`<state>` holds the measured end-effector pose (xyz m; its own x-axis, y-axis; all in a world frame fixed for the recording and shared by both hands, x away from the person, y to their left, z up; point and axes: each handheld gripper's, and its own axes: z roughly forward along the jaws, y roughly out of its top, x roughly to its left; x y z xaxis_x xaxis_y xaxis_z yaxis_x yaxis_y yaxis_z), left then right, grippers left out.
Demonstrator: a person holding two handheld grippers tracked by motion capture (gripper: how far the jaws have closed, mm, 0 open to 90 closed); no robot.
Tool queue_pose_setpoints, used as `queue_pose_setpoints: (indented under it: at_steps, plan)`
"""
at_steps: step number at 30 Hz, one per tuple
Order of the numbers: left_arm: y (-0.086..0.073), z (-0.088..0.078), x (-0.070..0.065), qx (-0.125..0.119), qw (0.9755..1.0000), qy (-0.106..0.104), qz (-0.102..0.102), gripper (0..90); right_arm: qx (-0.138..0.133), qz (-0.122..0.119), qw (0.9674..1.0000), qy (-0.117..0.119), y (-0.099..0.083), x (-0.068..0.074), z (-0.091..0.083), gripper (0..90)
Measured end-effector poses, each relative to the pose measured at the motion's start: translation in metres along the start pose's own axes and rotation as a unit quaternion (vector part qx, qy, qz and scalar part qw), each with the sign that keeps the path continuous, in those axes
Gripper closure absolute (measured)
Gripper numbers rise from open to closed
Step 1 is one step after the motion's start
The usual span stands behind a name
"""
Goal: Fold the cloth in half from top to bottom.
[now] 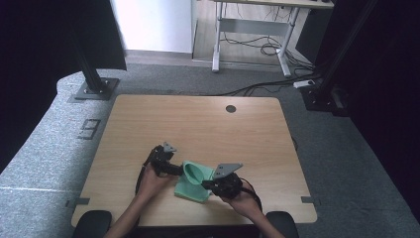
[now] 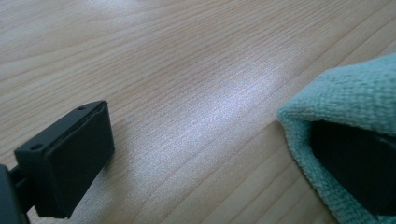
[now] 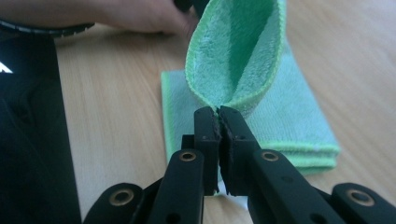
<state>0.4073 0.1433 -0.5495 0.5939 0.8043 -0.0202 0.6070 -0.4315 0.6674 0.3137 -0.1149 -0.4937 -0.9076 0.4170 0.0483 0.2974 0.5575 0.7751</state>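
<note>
A green microfibre cloth lies folded on the wooden table near its front edge. My right gripper is shut on the cloth's top layer, which rises in an upright loop above the folded part. In the high view the right gripper is at the cloth's right side and my left gripper at its left. The left gripper stands open, low over the table. One of its jaws is bare and the other is tucked inside a fold of the cloth.
A dark round hole sits in the table's far edge. Black frame posts stand on the grey carpet behind the table, at left and right. A desk frame and cables are farther back. The person's left hand rests beyond the cloth.
</note>
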Motion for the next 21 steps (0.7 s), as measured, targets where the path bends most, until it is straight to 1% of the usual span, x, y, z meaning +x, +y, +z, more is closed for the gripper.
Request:
queue_pose_setpoints:
  at_steps: [4, 7, 10, 11, 13, 15, 16, 17, 19, 21]
  plan:
    - [0.000, 0.000, 0.000, 0.001, 1.0000, -0.002, 0.002, 0.0, 0.007, 0.004, 1.0000, 0.004, -0.009, 0.004, 0.004, 85.2]
    - [-0.001, -0.001, 0.001, 0.000, 0.9998, -0.013, 0.013, 0.0, 0.018, 0.005, 0.9998, 0.003, -0.015, 0.005, 0.008, 85.1]
    - [-0.002, -0.002, 0.002, -0.002, 0.9992, -0.032, 0.024, 0.0, 0.029, 0.004, 0.9995, 0.005, -0.019, 0.006, 0.014, 85.0]
    - [-0.002, -0.003, 0.002, 0.000, 0.9988, -0.040, 0.028, 0.1, 0.034, 0.002, 0.9994, 0.003, -0.021, 0.007, 0.015, 85.0]
    - [-0.001, -0.006, 0.003, 0.011, 0.9978, -0.055, 0.034, 0.2, 0.044, -0.001, 0.9990, 0.001, -0.023, 0.008, 0.019, 84.9]
    - [0.000, -0.014, 0.004, 0.019, 0.9964, -0.062, 0.054, 0.7, 0.052, -0.004, 0.9987, 0.000, -0.026, 0.009, 0.021, 84.7]
    - [0.001, -0.019, 0.005, 0.021, 0.9954, -0.066, 0.066, 0.8, 0.054, -0.004, 0.9985, -0.001, -0.026, 0.010, 0.022, 84.7]
    - [0.002, -0.026, 0.006, 0.018, 0.9940, -0.076, 0.077, 1.7, 0.057, -0.005, 0.9984, -0.002, -0.027, 0.010, 0.023, 84.7]
    - [0.004, -0.036, 0.009, 0.008, 0.9937, -0.076, 0.081, 4.2, 0.058, -0.004, 0.9983, -0.001, -0.028, 0.010, 0.024, 84.5]
    - [0.007, -0.046, 0.014, -0.006, 0.9946, -0.076, 0.070, 5.0, 0.058, -0.002, 0.9983, -0.001, -0.028, 0.010, 0.024, 84.2]
